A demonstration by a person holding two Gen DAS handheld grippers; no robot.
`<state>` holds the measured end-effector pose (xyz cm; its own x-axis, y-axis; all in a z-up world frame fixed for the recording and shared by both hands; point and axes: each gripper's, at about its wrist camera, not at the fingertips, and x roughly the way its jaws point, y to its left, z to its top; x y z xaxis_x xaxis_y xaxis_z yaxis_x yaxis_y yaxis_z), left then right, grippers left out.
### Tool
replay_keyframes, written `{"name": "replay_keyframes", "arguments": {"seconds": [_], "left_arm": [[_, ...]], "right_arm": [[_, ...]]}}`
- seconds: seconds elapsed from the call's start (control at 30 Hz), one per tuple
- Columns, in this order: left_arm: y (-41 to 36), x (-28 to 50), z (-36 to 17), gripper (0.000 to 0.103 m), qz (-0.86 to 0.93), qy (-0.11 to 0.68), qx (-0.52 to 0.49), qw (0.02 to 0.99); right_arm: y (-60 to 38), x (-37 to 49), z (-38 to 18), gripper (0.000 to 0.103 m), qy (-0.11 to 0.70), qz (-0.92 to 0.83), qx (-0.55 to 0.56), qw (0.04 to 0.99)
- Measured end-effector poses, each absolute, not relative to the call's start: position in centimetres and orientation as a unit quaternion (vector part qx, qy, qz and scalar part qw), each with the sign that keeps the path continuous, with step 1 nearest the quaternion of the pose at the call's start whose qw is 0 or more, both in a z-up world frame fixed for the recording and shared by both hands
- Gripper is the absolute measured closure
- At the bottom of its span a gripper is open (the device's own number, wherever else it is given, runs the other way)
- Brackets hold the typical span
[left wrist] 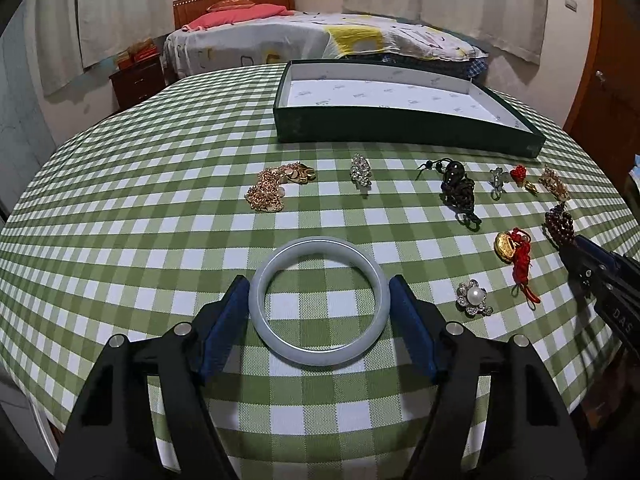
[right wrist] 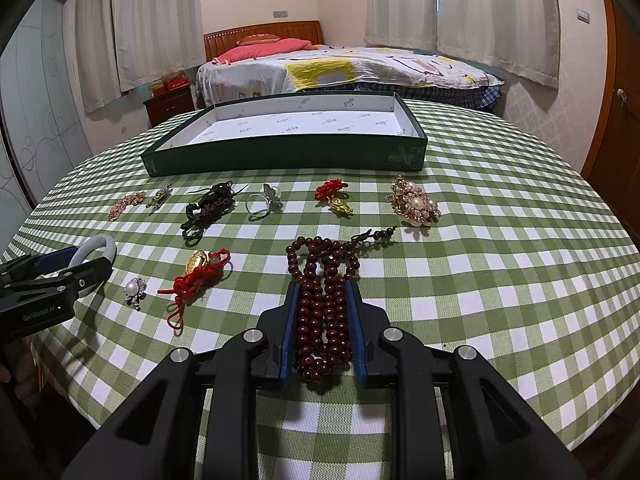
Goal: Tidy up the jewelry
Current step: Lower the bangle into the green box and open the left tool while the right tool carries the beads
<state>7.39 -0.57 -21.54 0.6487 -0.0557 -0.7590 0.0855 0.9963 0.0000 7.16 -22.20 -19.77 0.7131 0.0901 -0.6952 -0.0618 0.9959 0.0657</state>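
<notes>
- Left gripper (left wrist: pixel 319 304): jaws wide, set around the pale jade bangle (left wrist: pixel 319 301), which lies flat on the checked tablecloth (left wrist: pixel 160 184). Blue pads (left wrist: pixel 218 336) sit at the ring's left and right outer edges; contact looks made on both sides, though I cannot tell how firmly they press.
- Right gripper (right wrist: pixel 322 320): jaws narrow, clamped on a bunched strand of dark red beads (right wrist: pixel 322 280). The bundle fills the gap between the pads; the strand's far loops spill forward onto the cloth, ending in a dark knotted cord.
- Materials: bangle smooth, glossy, translucent grey-white, a plain round band. Beads small, round, polished, wood-like. Cloth woven, green and white squares, over a round table.
- Green shallow box (left wrist: pixel 400 132), white printed lining, stands at the far side of the table with nothing in it.
- Loose pieces between box and grippers: gold chain heap (left wrist: pixel 276 188), crystal brooch (left wrist: pixel 361 172), dark braided cord with bead (left wrist: pixel 460 192), gold charm on red knotted cord (left wrist: pixel 514 252), pearl flower brooch (left wrist: pixel 474 298).
- Right wrist view alone shows plainly a silver ring (right wrist: pixel 262 202) and a large gold brooch with pearls (right wrist: pixel 416 202); both sit small and blurred at the edge in the left view.
- Left wrist view shows the bangle whole; the right view catches only an arc of it past the other gripper's body.
</notes>
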Motion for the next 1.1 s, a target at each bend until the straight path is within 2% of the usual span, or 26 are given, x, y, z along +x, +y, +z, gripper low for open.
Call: {"name": "replay_keyframes", "arguments": {"seconds": [0.13,0.2,0.53,0.87,1.1], "left_arm": [[-0.6,7.3,-21.5,0.034,-0.043,0.415,0.017,0.909],[-0.6,7.2,-21.5,0.034,-0.043,0.414,0.016,0.909],[-0.6,6.9,-19.9,0.034,-0.038,0.387,0.023,0.921],[-1.0,8.4,-16.3,0.034,-0.051,0.359,0.006,0.932],[-2.4,13.2,-13.5,0.034,-0.069,0.331,0.003,0.941]], "right_arm": [[-22.2,7.1,-19.7,0.081,0.376,0.042,0.019,0.926],[-22.1,7.1,-19.6,0.086,0.375,0.043,0.017,0.926],[-22.1,6.7,-18.7,0.086,0.356,0.045,0.020,0.933],[-22.6,7.8,-14.5,0.086,0.311,0.045,0.025,0.949],[-24.0,12.2,-11.5,0.086,0.280,0.033,0.035,0.959]]}}
